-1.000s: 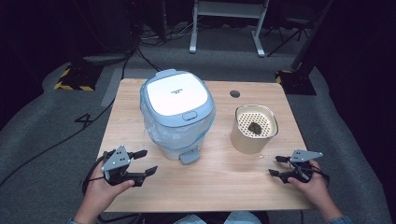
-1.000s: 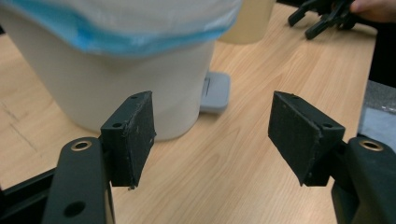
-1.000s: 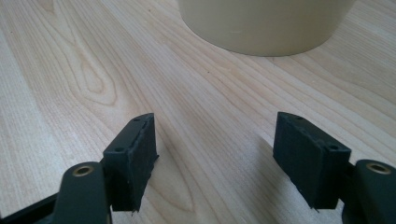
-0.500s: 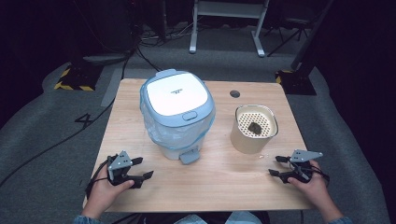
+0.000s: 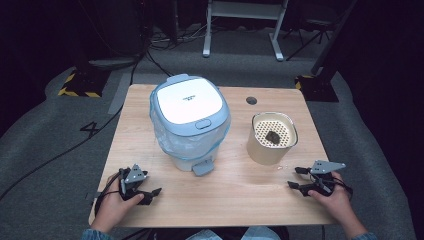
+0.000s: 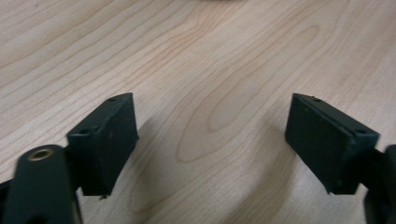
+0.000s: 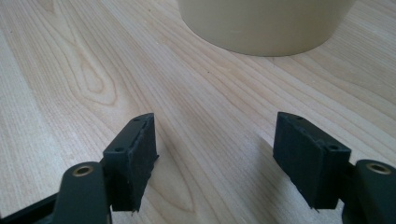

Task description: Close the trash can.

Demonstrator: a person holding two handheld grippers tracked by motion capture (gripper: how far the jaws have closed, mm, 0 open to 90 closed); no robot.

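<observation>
We rest both grippers low on the table, the left gripper at seven o'clock and the right gripper at four, each with jaws spread and nothing between them, which reads as a ready pose. The bin sits at centre, its lid print too small to read. The cup stands at three o'clock, nearest the right gripper, likely within easy reach.

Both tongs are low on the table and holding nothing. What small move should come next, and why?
Probably ease the right tongs forward toward the beige container: their jaws stand open and empty, and its wall sits just ahead in the right gripper view. The left tongs, also open, rest near the table's front edge, short of the lidded bin.
</observation>
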